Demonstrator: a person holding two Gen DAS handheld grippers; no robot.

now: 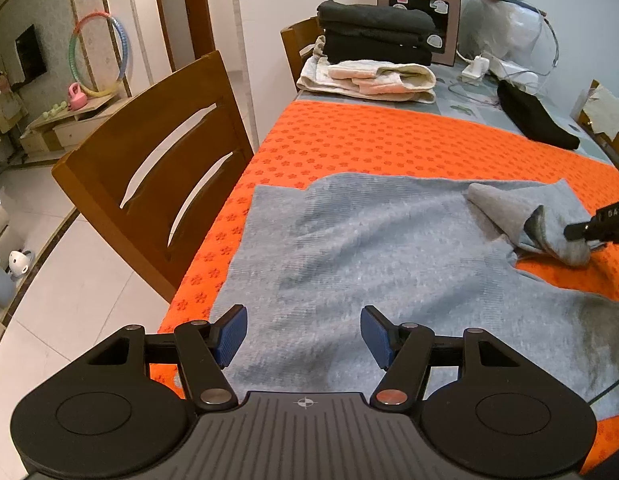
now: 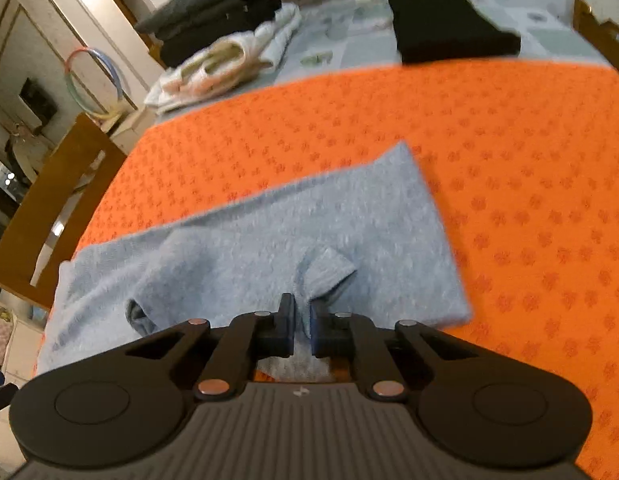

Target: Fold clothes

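A light blue-grey knit sweater point(image 1: 349, 264) lies spread on the orange patterned mat point(image 1: 369, 140). My left gripper point(image 1: 303, 338) is open and empty, hovering over the sweater's near edge. My right gripper point(image 2: 302, 322) is shut on a pinched fold of the sweater point(image 2: 325, 272), at its sleeve end. In the left wrist view the right gripper point(image 1: 581, 232) shows at the right edge, holding the bunched, lifted sleeve point(image 1: 521, 212). The sweater point(image 2: 269, 240) fills the middle of the right wrist view, which is blurred.
A stack of folded dark and cream clothes point(image 1: 373, 56) sits at the table's far end, with a folded black garment point(image 1: 537, 116), a small appliance point(image 1: 425, 4) and a plastic bag point(image 1: 509, 20). A wooden chair point(image 1: 157, 168) stands at the table's left side.
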